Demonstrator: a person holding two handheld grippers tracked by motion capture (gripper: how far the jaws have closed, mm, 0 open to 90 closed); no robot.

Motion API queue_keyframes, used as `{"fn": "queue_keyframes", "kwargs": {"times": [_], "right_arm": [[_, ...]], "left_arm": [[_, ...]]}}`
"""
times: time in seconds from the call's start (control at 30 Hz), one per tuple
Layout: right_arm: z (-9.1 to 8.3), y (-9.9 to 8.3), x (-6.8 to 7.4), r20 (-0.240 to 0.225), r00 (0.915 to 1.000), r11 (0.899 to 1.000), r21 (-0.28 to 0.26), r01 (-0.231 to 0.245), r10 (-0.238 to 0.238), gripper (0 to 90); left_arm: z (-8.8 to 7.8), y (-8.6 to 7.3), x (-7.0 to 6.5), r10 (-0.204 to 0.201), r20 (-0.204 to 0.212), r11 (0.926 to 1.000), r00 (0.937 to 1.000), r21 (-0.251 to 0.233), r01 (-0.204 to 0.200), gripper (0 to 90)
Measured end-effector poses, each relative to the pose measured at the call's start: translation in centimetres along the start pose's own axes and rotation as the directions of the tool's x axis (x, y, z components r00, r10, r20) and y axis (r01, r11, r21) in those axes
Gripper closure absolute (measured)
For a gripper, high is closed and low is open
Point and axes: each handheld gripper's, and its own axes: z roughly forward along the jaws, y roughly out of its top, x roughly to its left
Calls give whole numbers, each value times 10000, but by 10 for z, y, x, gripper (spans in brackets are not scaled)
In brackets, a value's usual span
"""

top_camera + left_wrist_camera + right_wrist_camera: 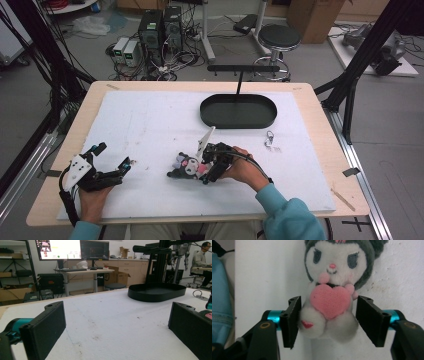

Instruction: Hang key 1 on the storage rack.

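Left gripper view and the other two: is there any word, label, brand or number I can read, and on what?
None can be read.
Two monitors on the far desk: screen content too small and blurred.
White and grey plush doll holding a pink heart: stitched face and small red mark, no lettering.
Black oval tray: plain.

Left tongs (pixel 114 159): jaws wide apart, nothing between them, lying low over the desk at its near left.
Left hand (pixel 92 200): grips the tongs from behind, forearm entering from the bottom edge.
Right tongs (pixel 328 317): jaws partly closed, one pad touching, the other just off.
Right hand (pixel 245 170): wrapped around the tongs, pointing leftward, teal sleeve behind.
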Motion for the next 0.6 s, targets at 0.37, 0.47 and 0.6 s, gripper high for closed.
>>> {"fn": "queue_keyframes", "kwargs": {"times": [0.37, 0.47, 0.6], "right_arm": [[-1, 1, -3, -182, 9984, 9985, 157, -523, 526, 563], [-2, 1, -2, -174, 9986, 9987, 151, -494, 497, 566], [-5, 0, -4, -156, 9986, 9986, 139, -510, 512, 565]], "left_arm": [[0, 0, 0, 0, 1, 10000, 10000, 1, 0, 17], [0, 0, 0, 2, 0, 10000, 10000, -2, -2, 17], [0, 0, 0, -2, 2, 10000, 10000, -4, 2, 17]]}}
